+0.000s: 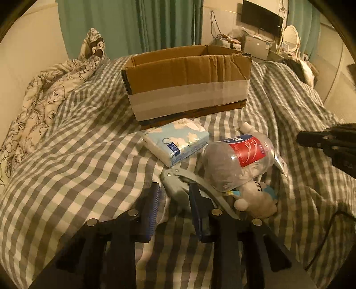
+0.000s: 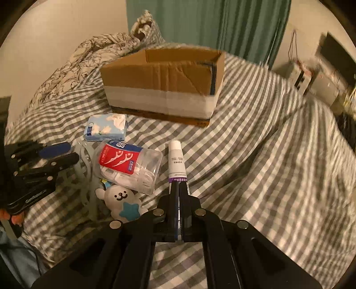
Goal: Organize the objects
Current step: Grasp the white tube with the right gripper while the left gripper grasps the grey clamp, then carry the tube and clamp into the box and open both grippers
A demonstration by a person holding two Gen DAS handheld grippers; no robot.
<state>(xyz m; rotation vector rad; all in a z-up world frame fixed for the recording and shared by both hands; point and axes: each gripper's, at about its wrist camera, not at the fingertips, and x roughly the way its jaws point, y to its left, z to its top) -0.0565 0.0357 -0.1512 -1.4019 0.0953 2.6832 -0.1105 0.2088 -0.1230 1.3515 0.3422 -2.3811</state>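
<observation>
An open cardboard box (image 1: 189, 84) stands on the checked bed; it also shows in the right wrist view (image 2: 162, 89). In front of it lie a blue tissue pack (image 1: 178, 142) (image 2: 106, 127), a clear floss-pick tub with a red label (image 1: 240, 160) (image 2: 129, 165), a white seal plush (image 1: 255, 200) (image 2: 122, 203) and a grey hand tool (image 1: 189, 184). My left gripper (image 1: 175, 191) is open, its fingers astride the grey tool's handle. My right gripper (image 2: 178, 186) is shut on a white tube with a purple band (image 2: 176, 162), held above the bed.
A patterned duvet (image 1: 44, 100) is bunched at the left of the bed. Green curtains (image 1: 133, 24) hang behind. A desk with a monitor (image 1: 262, 17) stands at the far right. The right gripper shows at the right edge of the left wrist view (image 1: 329, 142).
</observation>
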